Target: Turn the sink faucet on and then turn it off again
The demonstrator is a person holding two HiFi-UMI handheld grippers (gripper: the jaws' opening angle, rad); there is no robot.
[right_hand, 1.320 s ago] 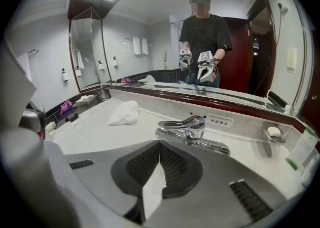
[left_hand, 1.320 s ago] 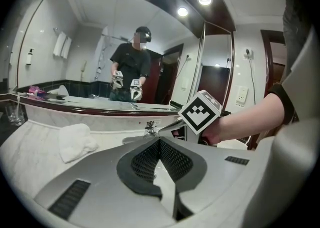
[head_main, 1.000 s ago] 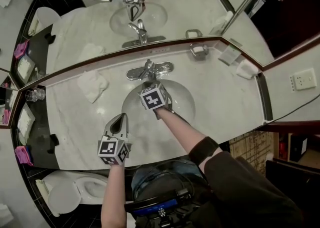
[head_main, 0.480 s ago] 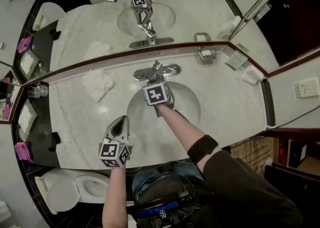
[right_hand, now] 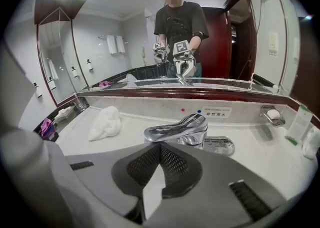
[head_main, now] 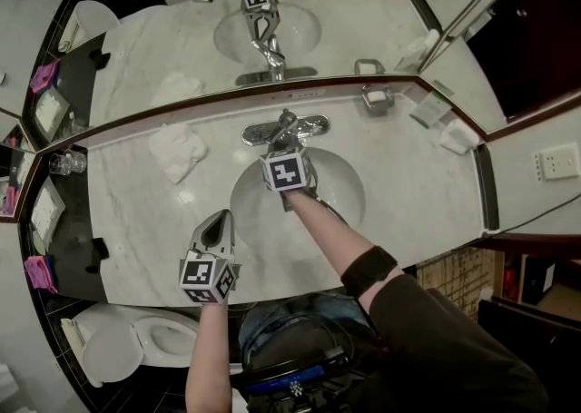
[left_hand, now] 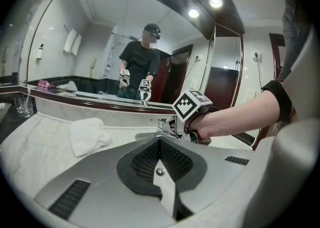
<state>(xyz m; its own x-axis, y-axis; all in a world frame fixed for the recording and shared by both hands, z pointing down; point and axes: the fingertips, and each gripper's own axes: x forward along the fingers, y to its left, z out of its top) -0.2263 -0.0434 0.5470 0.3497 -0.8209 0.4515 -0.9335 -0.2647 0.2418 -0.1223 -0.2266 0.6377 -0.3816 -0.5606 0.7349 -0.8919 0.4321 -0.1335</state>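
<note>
Near the middle of the head view, the shiny faucet (head_main: 281, 130) sits at the back edge of the round sink (head_main: 340, 211), just under the big mirror (head_main: 381, 30). The right gripper (head_main: 284, 146) reaches over the sink, and its tip is right at the front of the faucet. I cannot tell if it touches. Its jaws are pressed together with nothing between them. In the right gripper view, the faucet (right_hand: 182, 129) stands just past the closed tip. The left gripper (head_main: 218, 219) is at the lower left of the sink, over the marble counter (head_main: 418, 184), and well apart from the faucet. Its jaws are together too, and they hold nothing. A white towel (head_main: 177, 150) lies crumpled on the counter to the left of the faucet. A small soap dish (head_main: 377, 98) sits at the back of the counter, to the right of the faucet. A glass (head_main: 62, 163) stands at the far left edge. A toilet (head_main: 136, 343) shows in the lower left corner.
</note>
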